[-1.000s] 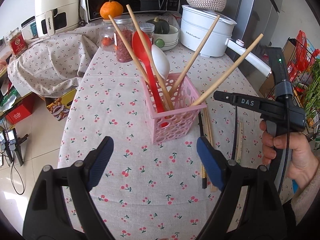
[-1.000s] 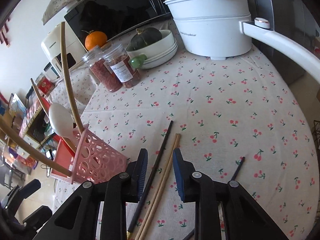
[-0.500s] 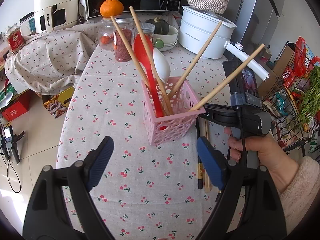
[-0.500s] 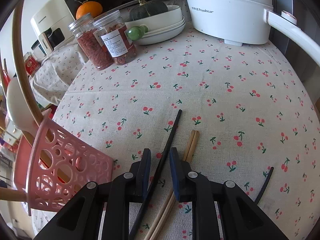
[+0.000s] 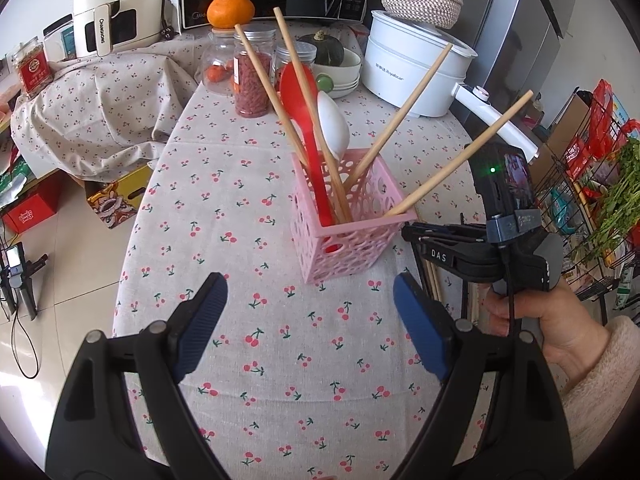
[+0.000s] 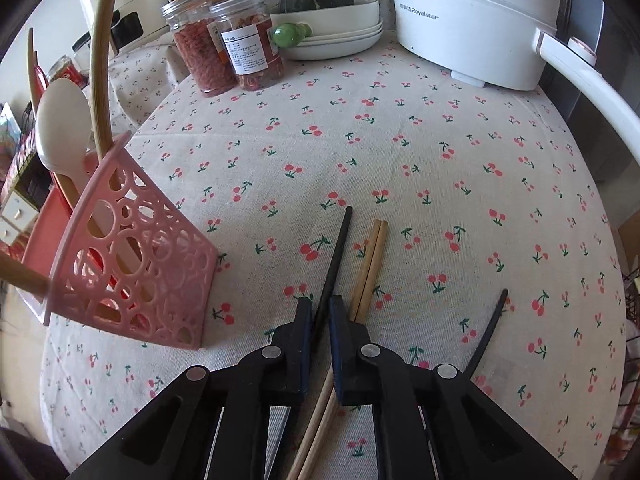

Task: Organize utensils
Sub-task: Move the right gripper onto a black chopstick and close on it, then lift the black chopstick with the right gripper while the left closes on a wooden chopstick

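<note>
A pink perforated basket [image 5: 348,232] stands on the cherry-print tablecloth and holds several wooden chopsticks, a red spoon [image 5: 308,120] and a white spoon [image 5: 332,124]; it also shows in the right wrist view [image 6: 136,264]. My left gripper [image 5: 308,324] is open and empty, just in front of the basket. My right gripper [image 6: 320,312] is low over the table with its jaws closed around a black chopstick [image 6: 338,248] that lies flat. A wooden chopstick pair [image 6: 370,264] lies just right of it, and another black chopstick [image 6: 490,328] lies farther right.
Two jars [image 6: 224,44], stacked white plates with a dark squash [image 6: 332,36] and a white electric pot [image 6: 476,20] with a long handle stand at the back. An orange [image 5: 231,10], a microwave and an air fryer [image 5: 120,4] lie behind. A wire rack with greens [image 5: 608,184] stands right.
My right gripper has dropped toward the table and narrowed its jaws onto the black chopstick. My left gripper has stayed open and drifted slightly, with the basket still in front of it.
</note>
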A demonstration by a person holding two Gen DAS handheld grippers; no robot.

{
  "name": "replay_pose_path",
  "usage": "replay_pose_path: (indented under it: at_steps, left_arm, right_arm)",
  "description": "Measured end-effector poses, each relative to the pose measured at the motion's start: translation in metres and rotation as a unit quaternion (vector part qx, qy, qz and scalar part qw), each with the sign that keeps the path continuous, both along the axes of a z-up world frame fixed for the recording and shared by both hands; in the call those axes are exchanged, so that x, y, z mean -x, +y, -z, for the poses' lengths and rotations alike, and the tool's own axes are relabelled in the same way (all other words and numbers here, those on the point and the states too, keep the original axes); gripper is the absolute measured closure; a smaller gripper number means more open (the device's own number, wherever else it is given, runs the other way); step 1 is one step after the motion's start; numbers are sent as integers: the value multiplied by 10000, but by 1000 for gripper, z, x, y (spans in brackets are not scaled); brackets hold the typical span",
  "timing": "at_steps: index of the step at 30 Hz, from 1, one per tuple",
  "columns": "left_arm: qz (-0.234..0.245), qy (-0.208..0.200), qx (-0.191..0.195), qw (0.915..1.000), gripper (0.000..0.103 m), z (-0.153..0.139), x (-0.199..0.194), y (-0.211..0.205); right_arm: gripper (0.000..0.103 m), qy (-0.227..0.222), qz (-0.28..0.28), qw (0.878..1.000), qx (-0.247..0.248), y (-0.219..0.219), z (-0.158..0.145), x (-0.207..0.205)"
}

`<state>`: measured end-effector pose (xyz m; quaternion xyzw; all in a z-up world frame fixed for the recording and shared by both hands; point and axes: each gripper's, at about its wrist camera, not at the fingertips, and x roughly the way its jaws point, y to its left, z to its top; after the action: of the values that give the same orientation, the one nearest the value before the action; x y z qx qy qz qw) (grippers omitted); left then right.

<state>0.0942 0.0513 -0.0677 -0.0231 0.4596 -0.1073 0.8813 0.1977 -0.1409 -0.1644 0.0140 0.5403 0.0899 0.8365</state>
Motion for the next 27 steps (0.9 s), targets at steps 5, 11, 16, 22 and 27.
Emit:
replay_pose_path:
  at_steps: [5, 11, 16, 22, 27]
  left_arm:
    - [-17, -31, 58, 10000, 18, -3, 1, 1]
    - [23, -24, 5, 10000, 18, 0, 3, -1]
    - [84, -33, -68, 9999, 18, 1, 5, -7]
    - [191, -94, -109, 9997, 18, 0, 7, -15]
    - [285, -143, -164, 9994, 18, 0, 9, -26]
  right_arm:
    - [87, -89, 232, 9997, 28, -5, -2, 4]
    - [82, -487, 46, 9961, 729, 18, 3, 8]
    - [95, -493, -50, 9968, 620, 19, 2, 11]
    - [97, -569, -120, 9968, 545, 15, -13, 29]
    - [97, -649, -78, 9970, 409, 7, -37, 48]
